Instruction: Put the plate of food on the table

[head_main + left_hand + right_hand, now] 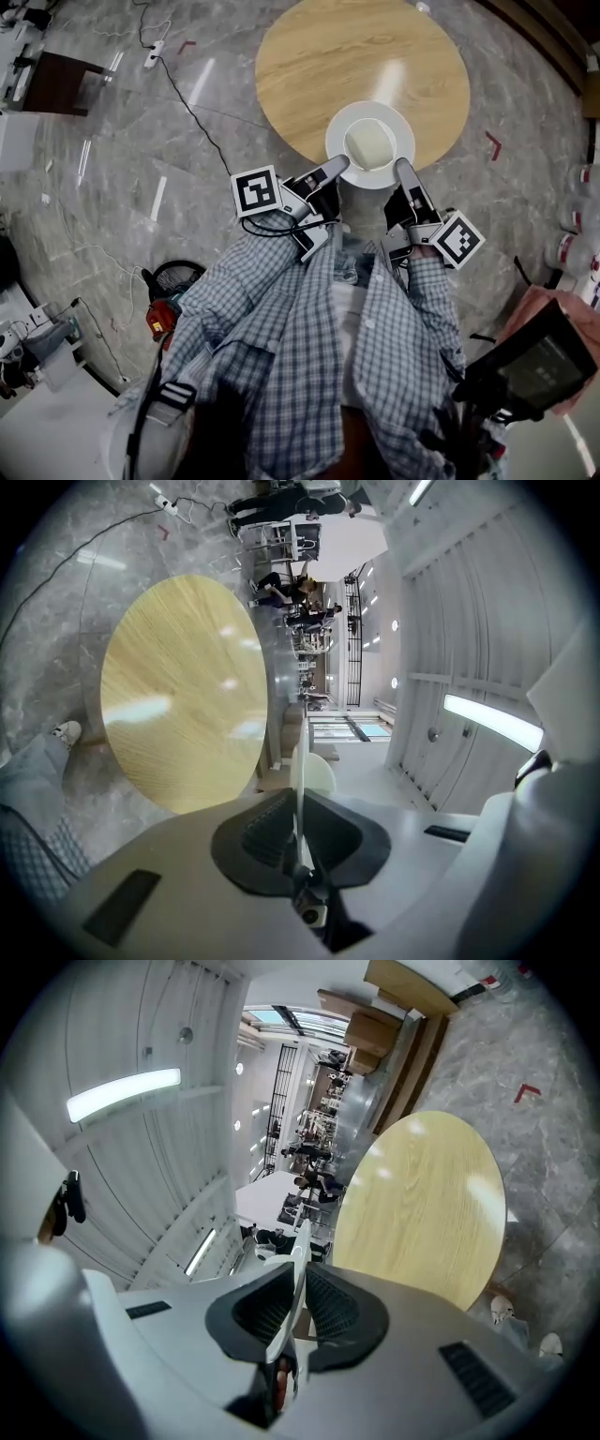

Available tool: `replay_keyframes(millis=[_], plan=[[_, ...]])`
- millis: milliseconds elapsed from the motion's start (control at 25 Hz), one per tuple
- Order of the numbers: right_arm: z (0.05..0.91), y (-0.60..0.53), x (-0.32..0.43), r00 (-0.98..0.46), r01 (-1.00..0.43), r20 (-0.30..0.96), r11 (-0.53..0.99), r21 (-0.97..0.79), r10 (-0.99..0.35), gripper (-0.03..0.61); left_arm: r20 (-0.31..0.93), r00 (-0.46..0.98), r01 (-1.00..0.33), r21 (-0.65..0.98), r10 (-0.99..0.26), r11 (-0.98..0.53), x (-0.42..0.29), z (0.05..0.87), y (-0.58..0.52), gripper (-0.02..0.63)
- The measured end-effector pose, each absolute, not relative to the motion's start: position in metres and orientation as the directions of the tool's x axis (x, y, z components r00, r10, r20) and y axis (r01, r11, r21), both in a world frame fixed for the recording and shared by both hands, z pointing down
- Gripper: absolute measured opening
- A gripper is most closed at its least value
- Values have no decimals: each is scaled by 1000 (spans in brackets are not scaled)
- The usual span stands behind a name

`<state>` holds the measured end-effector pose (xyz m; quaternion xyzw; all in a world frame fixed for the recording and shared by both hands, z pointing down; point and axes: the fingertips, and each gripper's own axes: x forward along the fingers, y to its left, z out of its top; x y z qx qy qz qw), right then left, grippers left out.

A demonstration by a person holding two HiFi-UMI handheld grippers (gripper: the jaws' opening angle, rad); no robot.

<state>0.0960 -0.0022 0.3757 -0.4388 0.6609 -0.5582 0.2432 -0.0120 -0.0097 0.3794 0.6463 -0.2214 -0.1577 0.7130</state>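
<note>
The plate [370,145] sits over the near edge of the round wooden bench [309,56], at about 5 o'clock on the benchtop. A pale, squarish block of food [369,143] lies in its middle. The head view does not show whether the plate already rests on the wood or hangs just above it.

Both tongs are closed on the plate's rim. The left tongs [336,169] grip it at about 8 o'clock on the plate and the right tongs [405,171] at about 4 o'clock. In each gripper view the thin white rim runs edge-on between the ribbed black pads, with no gap on either side.

From the person the plate lies dead ahead at 12 o'clock, and neither hand is clearly the nearer. The two tongs reach in from the near side and converge on the rim. The plate looks level between them.

Nearly all of the plate is over the wood, with only its near rim at the bench edge. My judgement is that the coming move is a straight lowering, perhaps with a small push toward 12 o'clock. Both tongs should then open together, so that the plate does not tip toward whichever side lets go late.
</note>
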Motion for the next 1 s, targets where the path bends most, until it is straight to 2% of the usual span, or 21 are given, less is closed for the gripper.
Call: replay_keyframes(millis=[520,800,1000], plan=[[373,5,101,-469,-335,171,-5,-942,-866,44,103,887,-74,994,-450,82,-5,376,-10,20],[376,-56,95,-459,-360,212,-37,-932,-863,44,127,895,-91,991,-428,103,-13,384,-71,20],[379,-53,99,-443,-353,224,-60,-934,-868,44,114,907,-74,991,-405,114,-5,385,-70,20]])
